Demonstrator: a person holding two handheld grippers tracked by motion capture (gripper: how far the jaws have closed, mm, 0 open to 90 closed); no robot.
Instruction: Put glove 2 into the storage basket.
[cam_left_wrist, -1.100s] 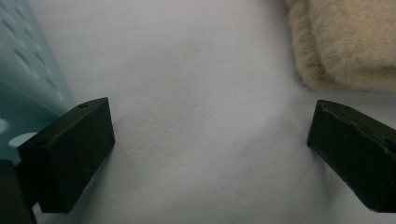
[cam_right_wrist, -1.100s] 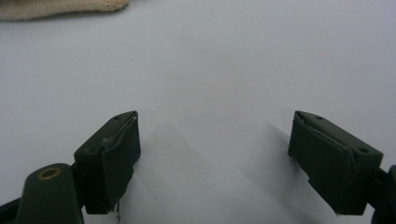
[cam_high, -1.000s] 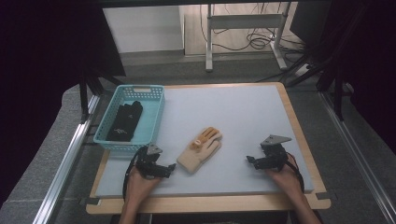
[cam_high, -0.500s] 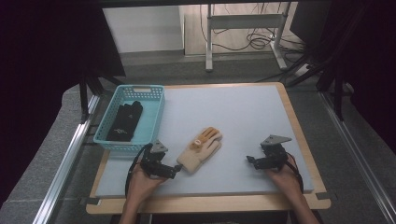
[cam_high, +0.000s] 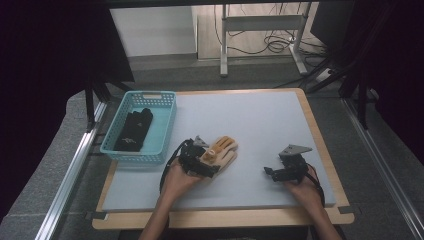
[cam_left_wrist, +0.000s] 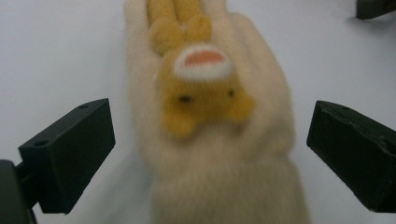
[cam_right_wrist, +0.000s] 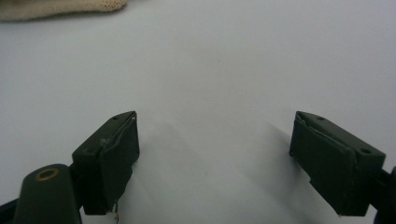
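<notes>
Two tools are working low over the pale worktop (cam_high: 260, 125). The left tool (cam_high: 200, 162) is sitting at the cuff end of a cream glove (cam_high: 220, 152), which is lying flat near the middle of the worktop with its fingers pointing away from the person. In the left gripper view the glove (cam_left_wrist: 210, 140) is lying between the two black jaws, which are standing wide apart on either side of it, not touching the knit; an orange plush animal face (cam_left_wrist: 201, 88) is showing on the back of the glove.

Compared with a second ago, the left tool is now further forward and to the right, overlapping the glove's cuff in the high view, whereas earlier it was sitting just left of the cuff with a small gap. Half a second ago it was already closing that gap. The glove itself is lying where it was, at the same slant.

The right tool (cam_high: 287, 170) is resting near the worktop's right front corner, well apart from the glove, and is staying where it was in both earlier frames. In the right gripper view its jaws are spread wide with bare worktop between them, and a strip of the cream glove (cam_right_wrist: 60, 8) is showing at the top left edge.

At the worktop's left rear a turquoise basket (cam_high: 162, 112) is holding a black glove (cam_high: 135, 130), unchanged since the earlier frames.
</notes>
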